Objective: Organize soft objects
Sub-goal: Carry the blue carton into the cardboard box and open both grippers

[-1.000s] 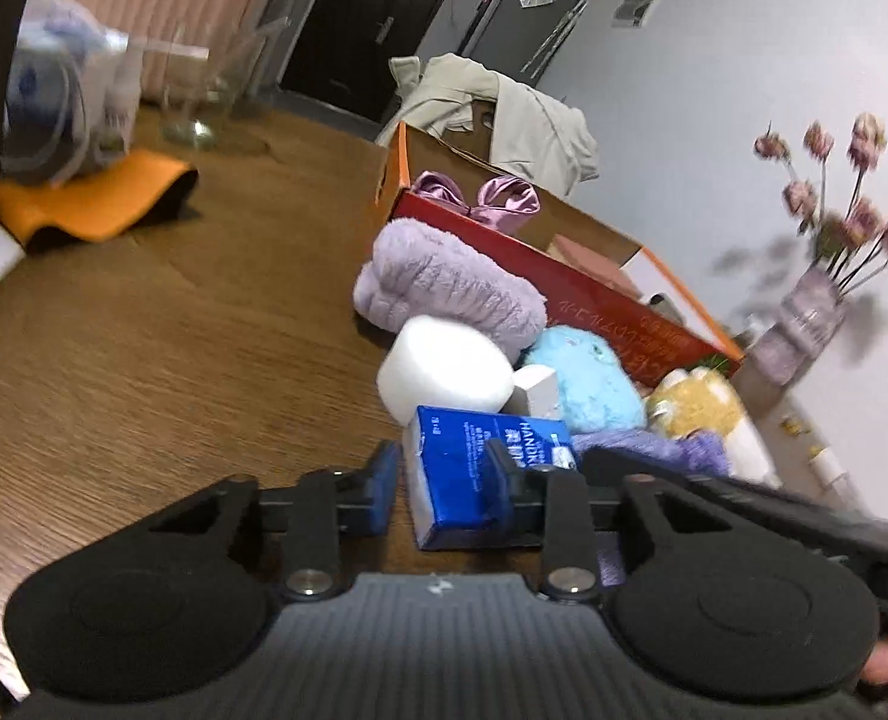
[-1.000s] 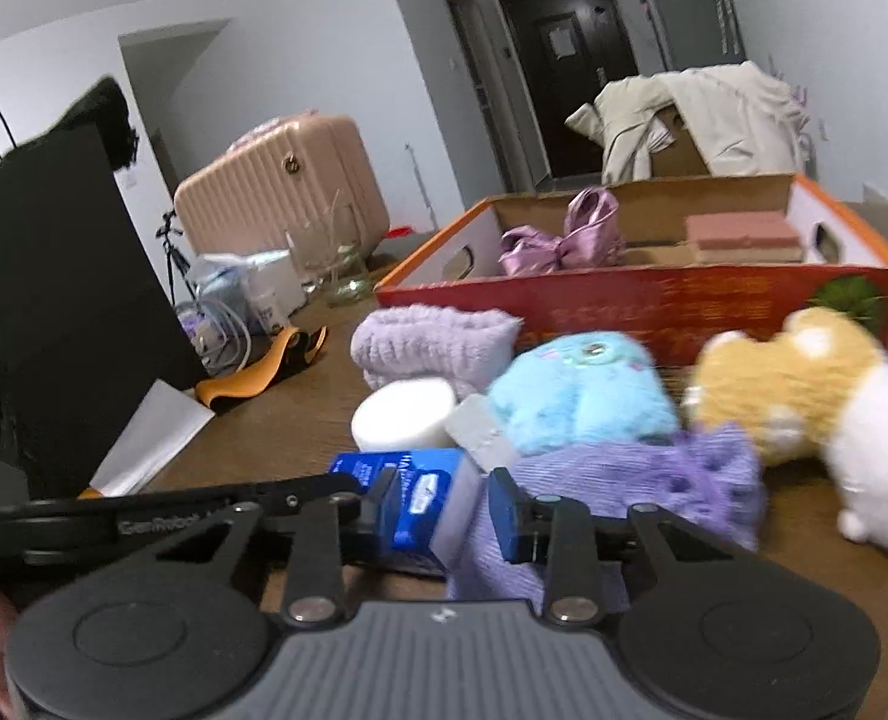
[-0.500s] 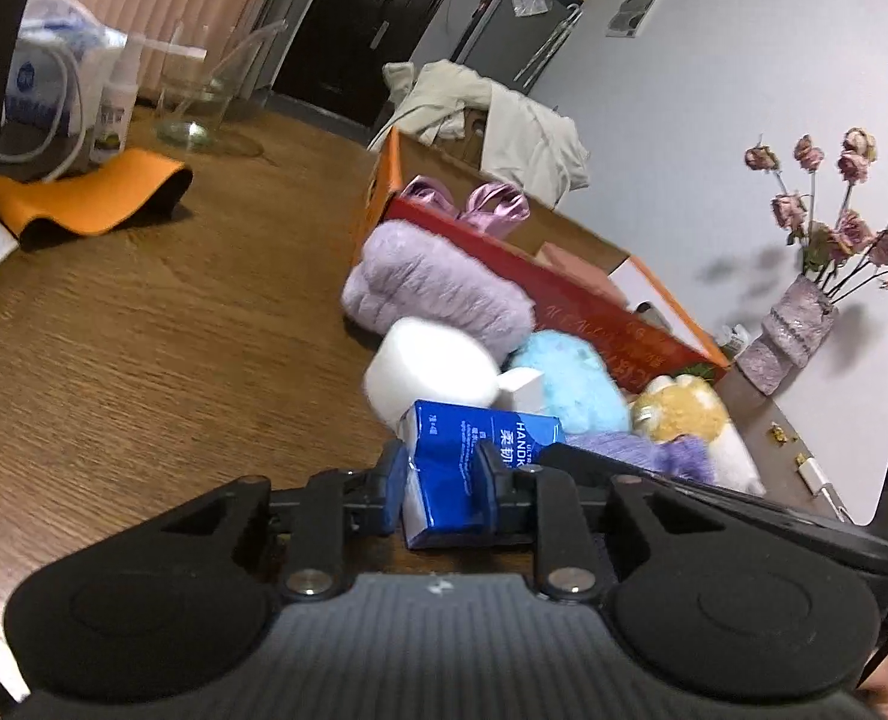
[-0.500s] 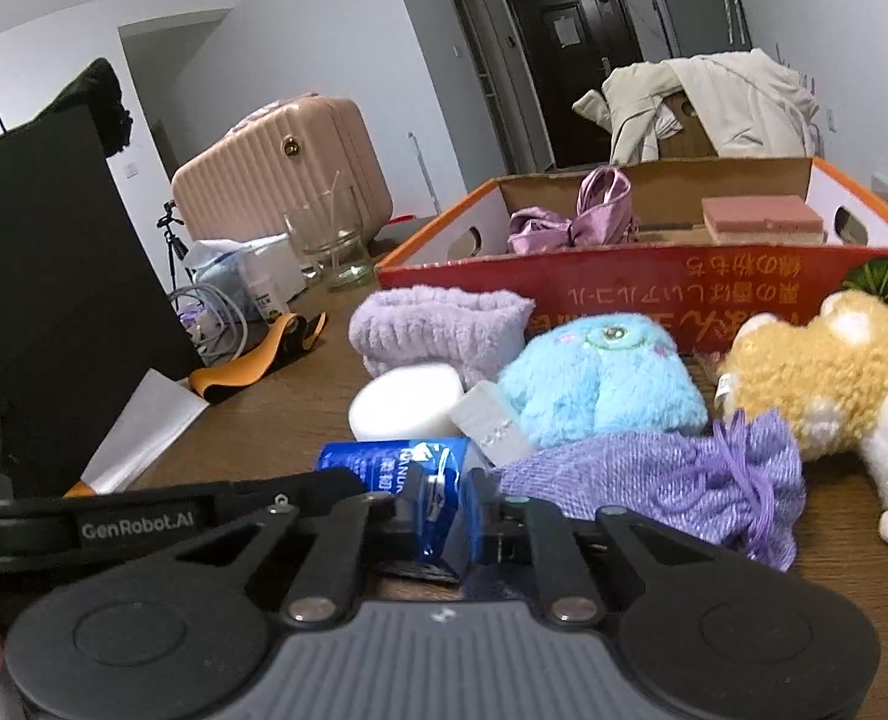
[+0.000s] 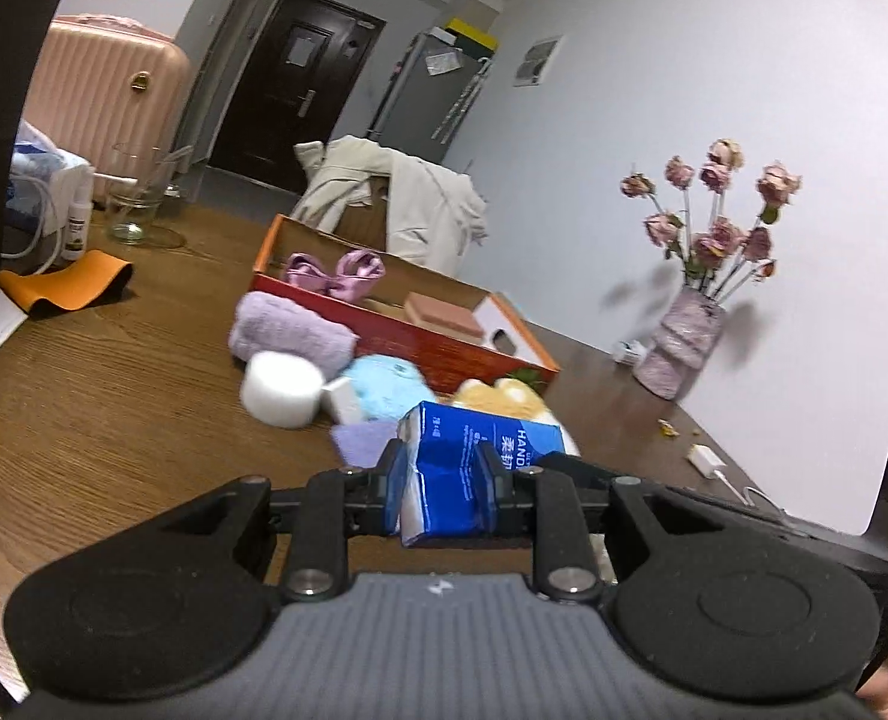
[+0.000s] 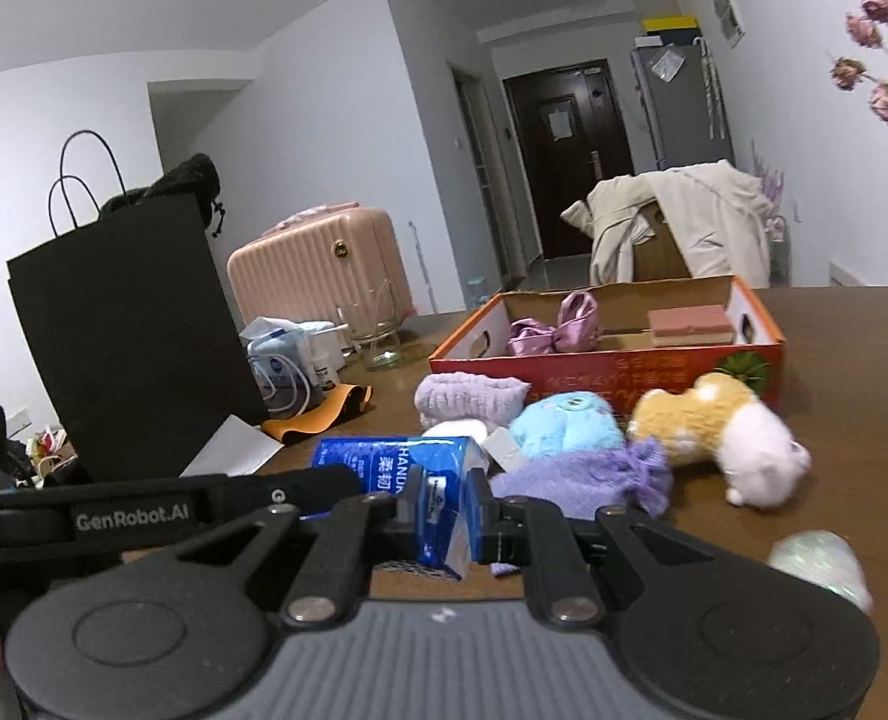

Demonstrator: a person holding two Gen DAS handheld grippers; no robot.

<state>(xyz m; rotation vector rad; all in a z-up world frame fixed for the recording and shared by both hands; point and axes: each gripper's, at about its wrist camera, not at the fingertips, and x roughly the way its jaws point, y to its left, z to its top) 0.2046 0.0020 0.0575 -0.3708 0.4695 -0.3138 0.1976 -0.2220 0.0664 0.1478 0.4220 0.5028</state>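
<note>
A blue tissue pack (image 5: 474, 456) hangs above the wooden table, pinched from both ends. My left gripper (image 5: 438, 483) is shut on one end. My right gripper (image 6: 444, 516) is shut on the other end of the blue tissue pack (image 6: 408, 468). Beyond it lie a lilac towel roll (image 5: 291, 330), a white foam cylinder (image 5: 279, 387), a light blue plush (image 5: 384, 390), a yellow and white plush dog (image 6: 720, 426) and a purple knit pouch (image 6: 582, 474). The red-and-orange cardboard box (image 5: 444, 348) behind them holds a purple satin bow (image 5: 336, 270) and a pink block (image 5: 441, 309).
A black paper bag (image 6: 126, 336) stands at the left, with an orange strap (image 5: 63, 285), a glass jar (image 5: 138, 192) and a small bottle nearby. A vase of dried roses (image 5: 684, 336) stands at the right. A chair with a draped jacket (image 5: 402, 204) is behind the box. A pale round thing (image 6: 816, 558) lies near right.
Both grippers closed on the blue tissue pack and lifted it off the table. The pile of soft objects now sits lower and farther away in both views.
</note>
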